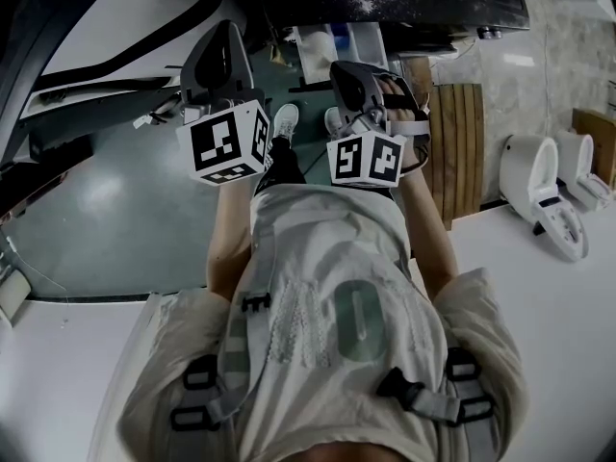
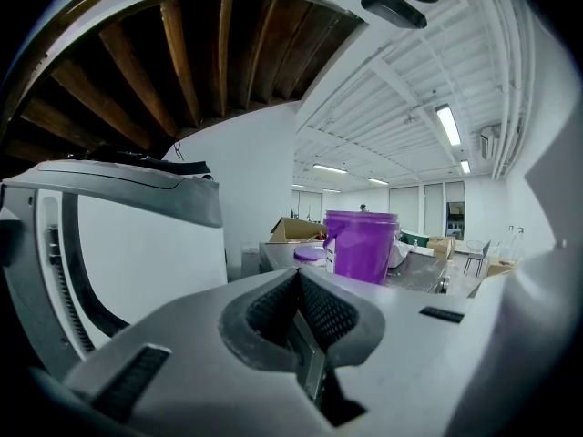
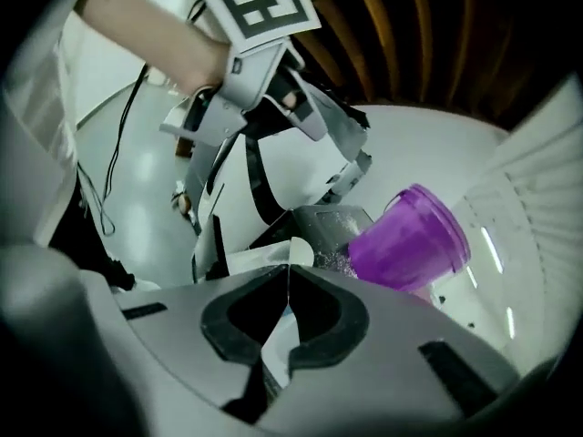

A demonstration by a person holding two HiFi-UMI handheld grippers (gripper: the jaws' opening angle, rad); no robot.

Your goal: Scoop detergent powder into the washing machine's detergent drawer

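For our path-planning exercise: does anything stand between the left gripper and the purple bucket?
Nothing visible does. In the left gripper view, the purple bucket stands on the grey counter, beyond the shut, empty left gripper, with only open air between.

Head view: above the person, facing steeply down past the torso (image 1: 337,325) to the floor (image 1: 115,219).
Left gripper view: low, roughly level, bucket (image 2: 362,244) near ahead.
Right gripper view: tilted, bucket (image 3: 407,239) close.
Shared: bucket, both gripper views.

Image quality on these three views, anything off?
Head view: dim, dark corners, a glare patch on the floor. Left gripper view: heavy fisheye bend, purple bucket sharp. Right gripper view: tilted, purple bucket slightly soft, edges dark.
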